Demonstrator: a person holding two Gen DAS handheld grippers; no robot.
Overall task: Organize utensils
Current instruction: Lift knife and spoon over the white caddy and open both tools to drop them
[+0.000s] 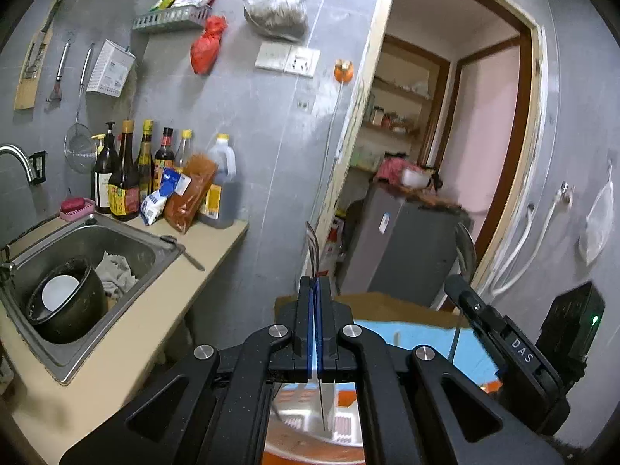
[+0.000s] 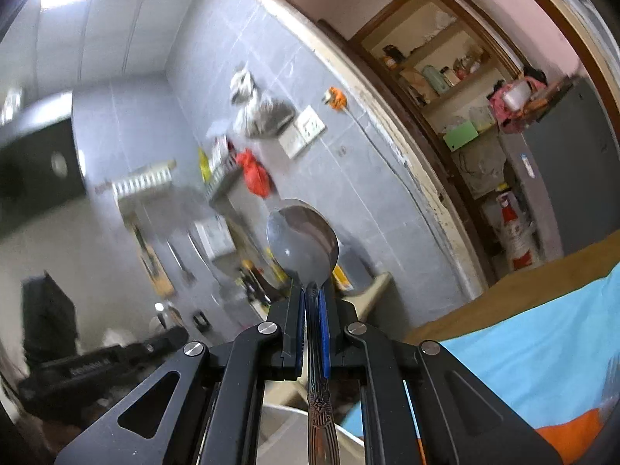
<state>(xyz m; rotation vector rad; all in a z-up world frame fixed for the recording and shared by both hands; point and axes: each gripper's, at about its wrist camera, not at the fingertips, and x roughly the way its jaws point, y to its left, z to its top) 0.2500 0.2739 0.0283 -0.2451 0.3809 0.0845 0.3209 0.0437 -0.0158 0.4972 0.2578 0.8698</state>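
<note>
You can read one marking only: the white letters "DAS" on the black body of the right gripper [image 1: 461, 294], seen from your left wrist view; the bottle labels [image 1: 124, 197] by the sink are too small to make out; lettering on the left gripper's [image 2: 176, 335] body is blurred.

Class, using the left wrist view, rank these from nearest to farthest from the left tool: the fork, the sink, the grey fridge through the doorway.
1. The fork, gripped in the left tool, tines forward.
2. The sink, on the left, set in the counter.
3. The grey fridge, ahead right, beyond the doorway.
</note>
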